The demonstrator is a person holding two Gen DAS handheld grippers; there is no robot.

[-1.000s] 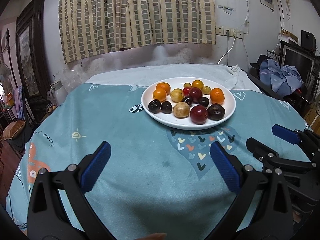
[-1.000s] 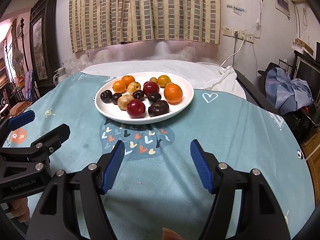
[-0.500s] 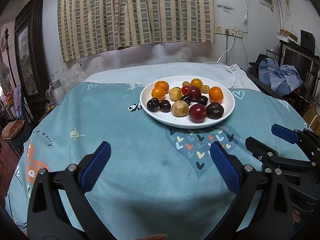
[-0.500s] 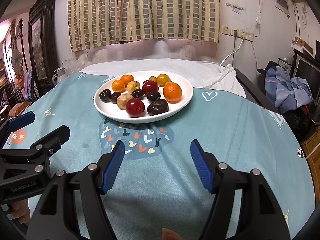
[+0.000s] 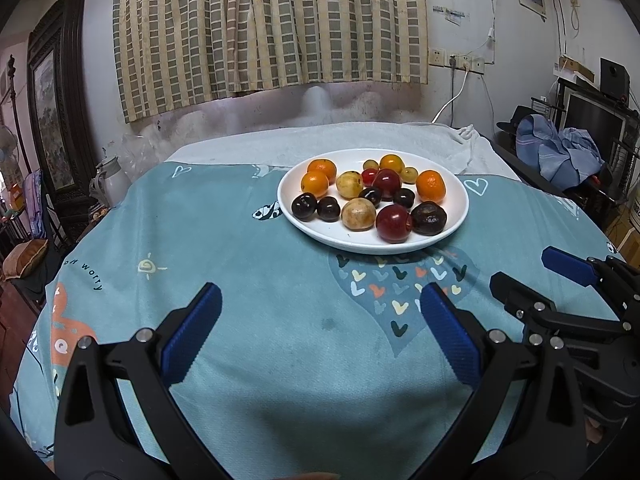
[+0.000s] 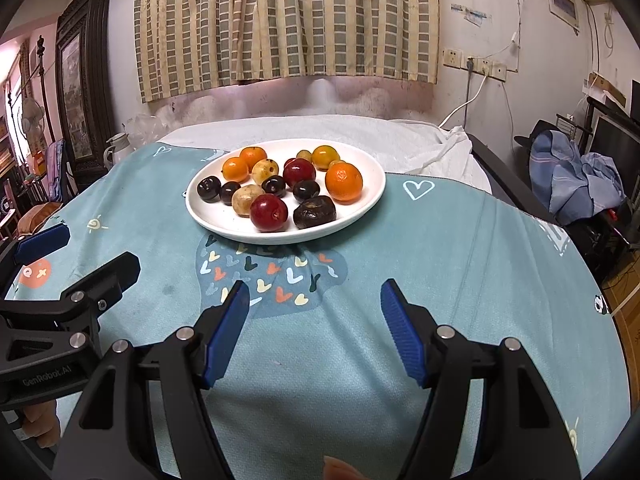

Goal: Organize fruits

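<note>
A teal tablecloth (image 5: 248, 320) printed with small hearts and suns covers the table, and a white towel (image 5: 320, 140) lies across its far edge. Behind hangs a checked beige and grey curtain (image 5: 268, 24) on a stained white wall, with white wall sockets (image 6: 476, 65) and a white cable to its right. At the left stands a dark carved wooden frame (image 5: 56, 96) with a white jug (image 6: 118, 146) near it. At the right, crumpled blue cloth (image 6: 572, 176) lies heaped beside a black monitor (image 5: 592, 116).

Mixed fruit (image 6: 269, 212) heaped on white plate (image 6: 218, 222), teal cloth (image 6: 440, 240) beneath.
</note>
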